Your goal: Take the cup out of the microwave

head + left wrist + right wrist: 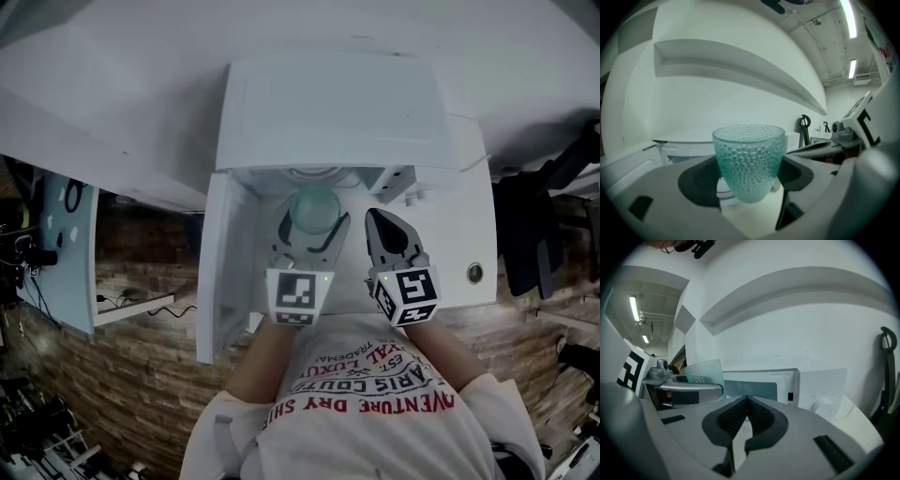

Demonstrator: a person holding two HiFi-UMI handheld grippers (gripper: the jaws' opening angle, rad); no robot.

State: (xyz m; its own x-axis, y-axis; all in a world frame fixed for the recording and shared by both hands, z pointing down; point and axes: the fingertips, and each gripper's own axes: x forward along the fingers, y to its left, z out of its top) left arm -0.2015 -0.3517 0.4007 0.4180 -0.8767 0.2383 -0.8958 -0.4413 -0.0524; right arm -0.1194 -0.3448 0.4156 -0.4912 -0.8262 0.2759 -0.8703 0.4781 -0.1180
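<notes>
A teal dimpled glass cup (749, 161) stands upright between the jaws of my left gripper (750, 180), which is shut on it and holds it in the air. In the head view the cup (313, 210) hangs just in front of the open white microwave (328, 122), with the left gripper (311, 236) around it. To the cup's right my right gripper (378, 225) is shut and holds nothing. The right gripper view shows its jaws (747, 401) pressed together, the cup (705, 372) at the left and the microwave's front (787, 385) beyond.
The microwave door (216, 272) stands swung open at the left, beside my left arm. A control panel with a knob (824, 404) is on the microwave's right side. A white table (469, 234) carries the microwave. Dark chairs (548, 216) stand at the right.
</notes>
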